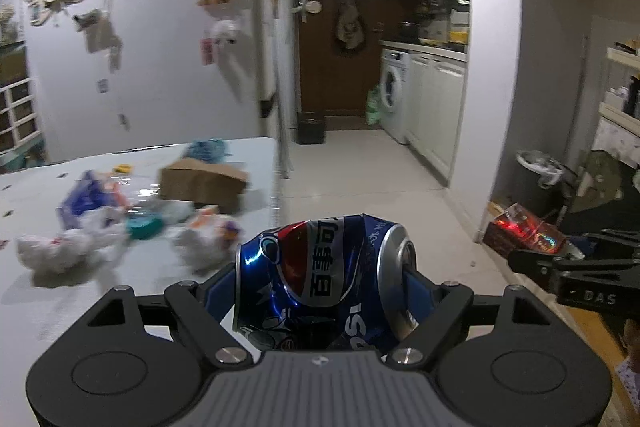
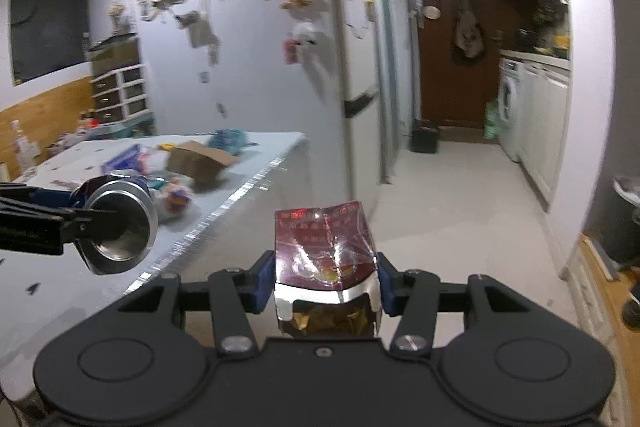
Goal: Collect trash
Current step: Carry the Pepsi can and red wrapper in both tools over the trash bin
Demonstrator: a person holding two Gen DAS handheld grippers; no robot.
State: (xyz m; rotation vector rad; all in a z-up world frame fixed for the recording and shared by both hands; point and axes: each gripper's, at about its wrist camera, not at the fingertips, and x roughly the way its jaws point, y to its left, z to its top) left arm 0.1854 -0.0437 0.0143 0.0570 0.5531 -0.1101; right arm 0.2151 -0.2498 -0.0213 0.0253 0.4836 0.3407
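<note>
**Both grippers carry trash beside a littered table**

The left gripper is clamped on a dented blue aluminium Pepsi can, which lies sideways between its blue-padded fingers, filling the 6 o'clock area of the left wrist view. The right gripper is clamped on a crumpled dark-red foil snack packet with a silver torn edge, held upright at the centre of the right wrist view.

In the right wrist view the can's silver end shows at 9 o'clock, just beside the table edge. In the left wrist view the packet glints at 3 o'clock.

On the white table, at 9 to 10 o'clock, more litter lies: a brown cardboard box, white crumpled plastic bags, and a teal round lid. A black bin with a white liner stands on the floor at 3 o'clock.
</note>
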